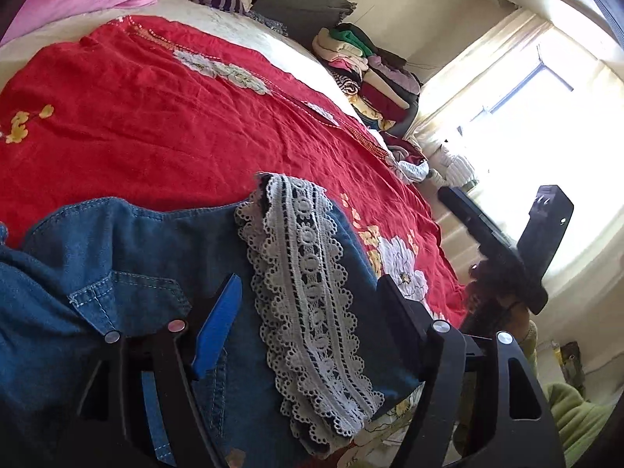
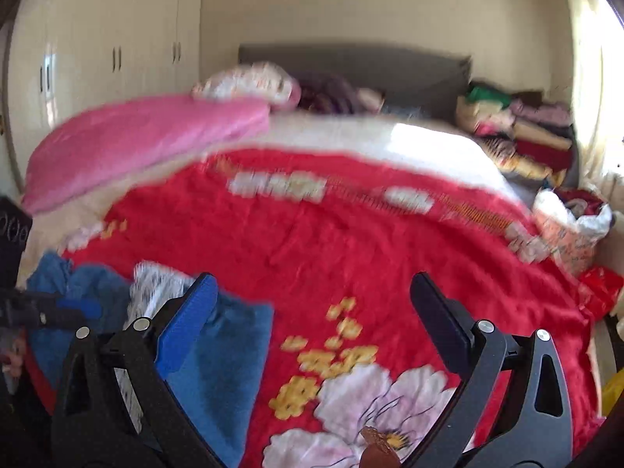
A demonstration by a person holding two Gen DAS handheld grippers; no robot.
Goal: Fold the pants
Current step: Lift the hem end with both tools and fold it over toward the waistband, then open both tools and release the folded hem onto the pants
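Observation:
Blue denim pants (image 1: pixel 128 257) with a white lace trim (image 1: pixel 308 273) lie folded in a bundle on the red floral bedspread (image 1: pixel 156 117). My left gripper (image 1: pixel 312 288) is open just above them, its fingers to either side of the lace. In the right wrist view the pants (image 2: pixel 226 335) lie at the lower left. My right gripper (image 2: pixel 312 292) is open and empty above the bedspread (image 2: pixel 351 241), its blue finger (image 2: pixel 187 323) over the edge of the pants. The right gripper also shows in the left wrist view (image 1: pixel 542 234) at the right.
A pink pillow (image 2: pixel 136 140) lies at the head of the bed. Stacked folded clothes (image 2: pixel 522 132) sit at the far right corner, with a bag (image 2: pixel 569 234) of clothes beside them. A wardrobe (image 2: pixel 109 46) stands at the left, a bright window (image 1: pixel 526 117) at the right.

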